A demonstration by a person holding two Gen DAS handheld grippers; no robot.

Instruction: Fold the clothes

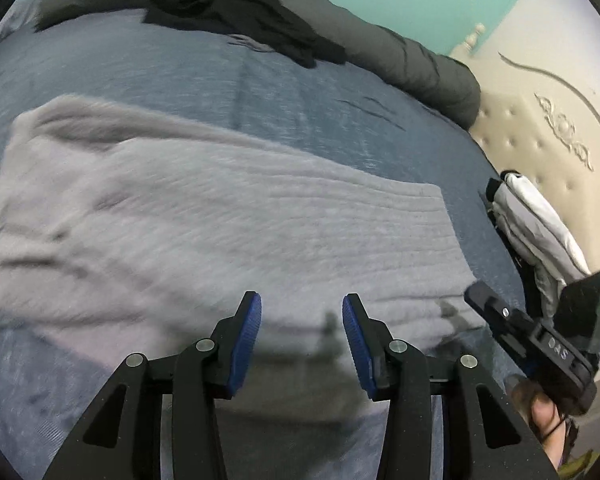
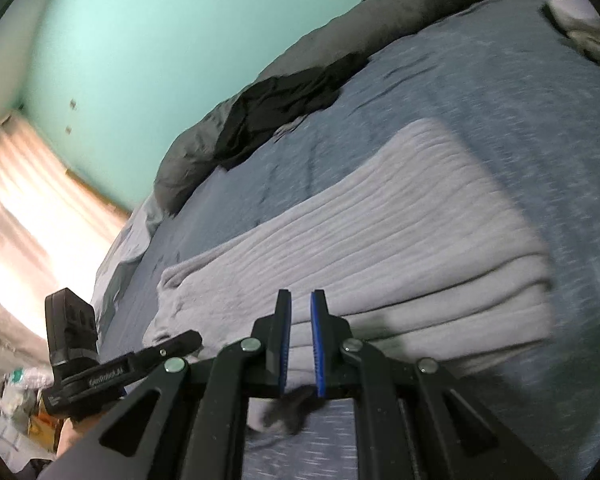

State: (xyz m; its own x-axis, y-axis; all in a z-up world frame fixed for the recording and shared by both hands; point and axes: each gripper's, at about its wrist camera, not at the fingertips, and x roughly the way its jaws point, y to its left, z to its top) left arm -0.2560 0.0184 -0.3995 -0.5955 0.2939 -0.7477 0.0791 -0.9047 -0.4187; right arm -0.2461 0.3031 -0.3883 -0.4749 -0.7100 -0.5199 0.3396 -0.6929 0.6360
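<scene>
**Inspector:** Left gripper (image 1: 302, 314)?

**Onlooker:** Jaws stand partly apart with nothing between the blue pads (image 1: 246, 344). It hangs over the near edge of the grey ribbed sweater (image 1: 204, 216), tilted downward, its shadow falling on the knit.

**Inspector:** Right gripper (image 2: 301, 312)?

**Onlooker:** Nearly closed, only a narrow slit between the pads, and empty. It hovers above the sweater's folded near corner. A hand (image 1: 540, 416) carries it, visible at the right edge of the left view.

**Inspector:** Location of the garment?

**Onlooker:** It lies flat across the blue-grey bedspread (image 1: 300, 92), ribs running lengthwise, one end squared, the other rumpled. Beyond it a black garment (image 1: 244, 12) rests on the dark grey duvet (image 1: 432, 64) bunched along the far side. A white item (image 1: 540, 224) lies beside the tufted headboard (image 1: 540, 148).
</scene>
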